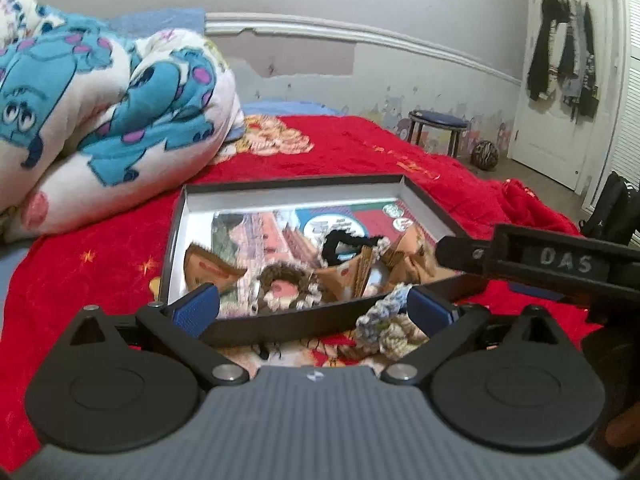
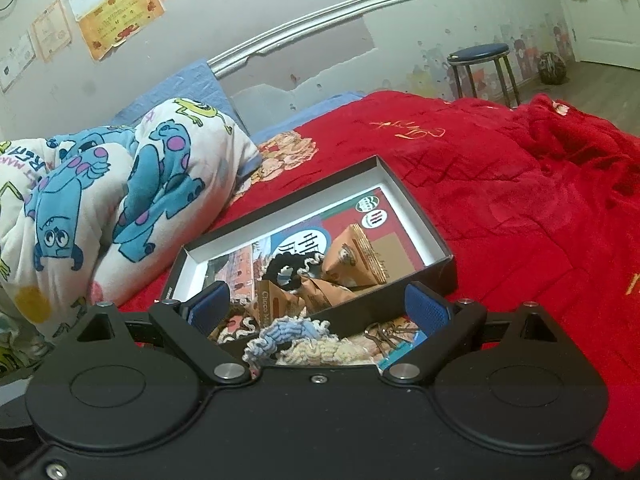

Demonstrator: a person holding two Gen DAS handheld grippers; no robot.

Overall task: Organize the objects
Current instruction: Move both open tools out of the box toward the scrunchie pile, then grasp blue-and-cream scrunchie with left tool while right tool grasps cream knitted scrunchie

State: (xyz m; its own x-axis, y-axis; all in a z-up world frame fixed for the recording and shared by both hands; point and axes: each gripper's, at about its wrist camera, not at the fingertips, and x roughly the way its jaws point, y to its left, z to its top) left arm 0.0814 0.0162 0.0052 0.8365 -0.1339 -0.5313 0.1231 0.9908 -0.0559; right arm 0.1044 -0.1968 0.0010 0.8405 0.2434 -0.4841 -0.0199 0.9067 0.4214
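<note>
I held my left gripper (image 1: 314, 304) wide open and empty, low over the near wall of the box (image 1: 280, 326), which sat on the red blanket (image 1: 100, 280). My right gripper (image 2: 318, 312) was also spread wide with nothing between its pads, and its body crossed the right side of the left view. Inside the box lay brown snack packets (image 2: 352, 268), a black scrunchie (image 2: 284, 268) and a brown scrunchie (image 1: 282, 280). Outside, touching the near wall, lay a blue-and-cream scrunchie (image 2: 296, 338), with metal clips (image 2: 386, 332) just beside it. A cartoon quilt (image 1: 100, 112) was bunched to the left.
</note>
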